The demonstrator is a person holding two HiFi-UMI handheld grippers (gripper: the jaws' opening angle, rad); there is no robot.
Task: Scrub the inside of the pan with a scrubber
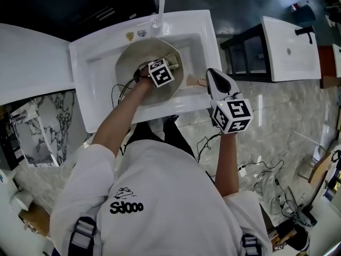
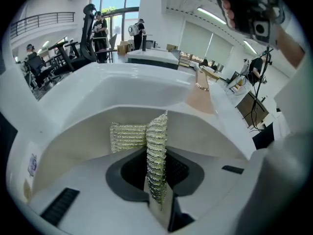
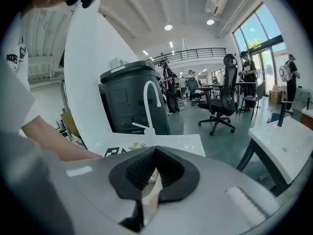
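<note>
A cream pan [image 1: 133, 63] lies in the white sink [image 1: 90, 68]; its inner wall [image 2: 73, 146] fills the left gripper view. My left gripper [image 1: 169, 64] reaches into the pan, shut on a metallic mesh scrubber [image 2: 156, 155] that stands folded between its jaws and rests against the pan's inside. The scrubber [image 1: 172, 61] shows beside the gripper's marker cube. The pan's wooden handle [image 1: 192, 80] points right over the sink's front rim. My right gripper [image 1: 209, 74] is shut on that handle [image 3: 150, 182], a beige strip showing between its black pads.
A white faucet [image 1: 160, 4] rises at the sink's back edge. A second white sink [image 1: 290, 47] stands to the right, with a dark frame [image 1: 242, 52] between. Cables [image 1: 261, 175] trail over the marble floor. A white counter [image 1: 32, 57] adjoins on the left.
</note>
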